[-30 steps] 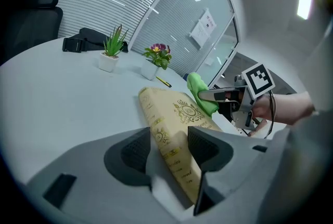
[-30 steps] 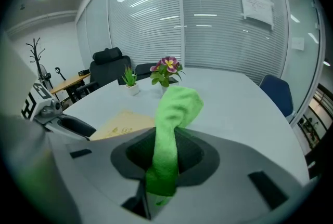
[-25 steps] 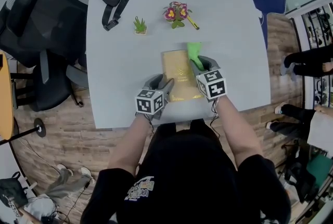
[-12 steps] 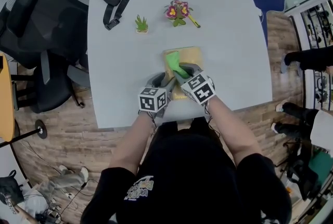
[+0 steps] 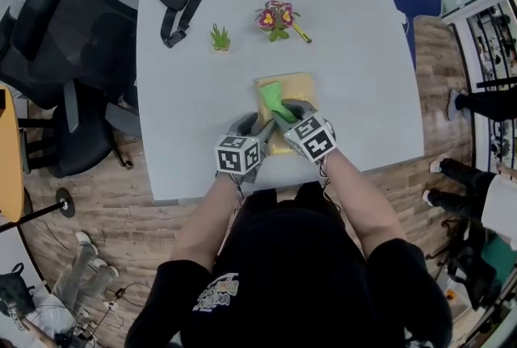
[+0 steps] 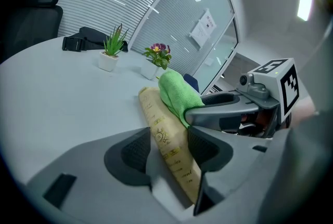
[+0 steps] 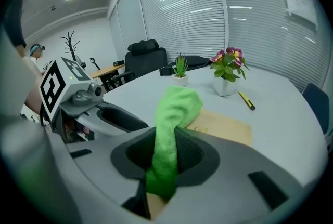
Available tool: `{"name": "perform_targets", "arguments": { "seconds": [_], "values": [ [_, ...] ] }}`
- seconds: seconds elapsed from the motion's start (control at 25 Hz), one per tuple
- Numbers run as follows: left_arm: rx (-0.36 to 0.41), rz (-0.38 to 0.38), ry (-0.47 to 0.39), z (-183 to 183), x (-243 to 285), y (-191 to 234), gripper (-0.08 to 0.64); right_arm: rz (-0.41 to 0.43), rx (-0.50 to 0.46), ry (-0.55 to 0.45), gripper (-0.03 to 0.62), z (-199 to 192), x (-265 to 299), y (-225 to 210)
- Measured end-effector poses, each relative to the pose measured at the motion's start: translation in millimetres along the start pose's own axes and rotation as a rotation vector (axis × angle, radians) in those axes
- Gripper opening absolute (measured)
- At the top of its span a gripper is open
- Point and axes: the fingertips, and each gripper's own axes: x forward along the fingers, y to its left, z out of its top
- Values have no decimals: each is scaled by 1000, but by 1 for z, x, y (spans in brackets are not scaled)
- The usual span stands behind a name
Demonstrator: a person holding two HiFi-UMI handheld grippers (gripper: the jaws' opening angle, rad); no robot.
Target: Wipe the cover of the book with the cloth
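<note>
Head view: the book (image 5: pixel 297 88) lies flat on the table (image 5: pixel 355 31) at 12 o'clock from me. The left gripper (image 5: pixel 260 128) meets its near left edge. The right gripper (image 5: pixel 284 112) sits over the cover, and the cloth (image 5: pixel 273 98) runs from it toward 11 o'clock.

Left gripper view: the jaws are clamped on the book's edge. The cloth rests on the cover just beyond, at 1 o'clock.

Right gripper view: the jaws pinch the cloth. Its bunched free end lies on the cover at 12 o'clock.

Risks, in my judgement: the hold on the book is only at its edge, so a hard stroke could pivot it. The bunched cloth may wipe only a narrow strip, or pull out of the jaws.
</note>
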Motion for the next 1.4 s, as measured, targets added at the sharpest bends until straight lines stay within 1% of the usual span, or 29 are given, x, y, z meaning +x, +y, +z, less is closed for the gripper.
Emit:
{"name": "perform_targets", "arguments": {
  "seconds": [0.2, 0.72, 0.8, 0.92, 1.0, 1.12, 1.4],
  "values": [
    [0, -1, 0, -1, 0, 0, 225, -36, 30, -14, 98, -6, -7, -14],
    [2, -1, -4, 0, -1, 0, 225, -218, 173, -42, 98, -34, -43, -84],
    [3, 0, -5, 0, -1, 0, 225, -253, 188, -31, 97, -37, -47, -93],
    [3, 1, -4, 0, -1, 0, 225, -333, 207, 6, 97, -44, -56, -109],
    [3, 2, -2, 0, -1, 0, 225, -377, 218, 13, 97, -47, -63, -115],
    [-2, -1, 4, 1, -1, 1, 225, -376, 222, -13, 97, -43, -69, -107],
    [-4, -4, 6, 0, 0, 1, 225, -284, 163, -51, 97, -25, -61, -59]
  ]
}}
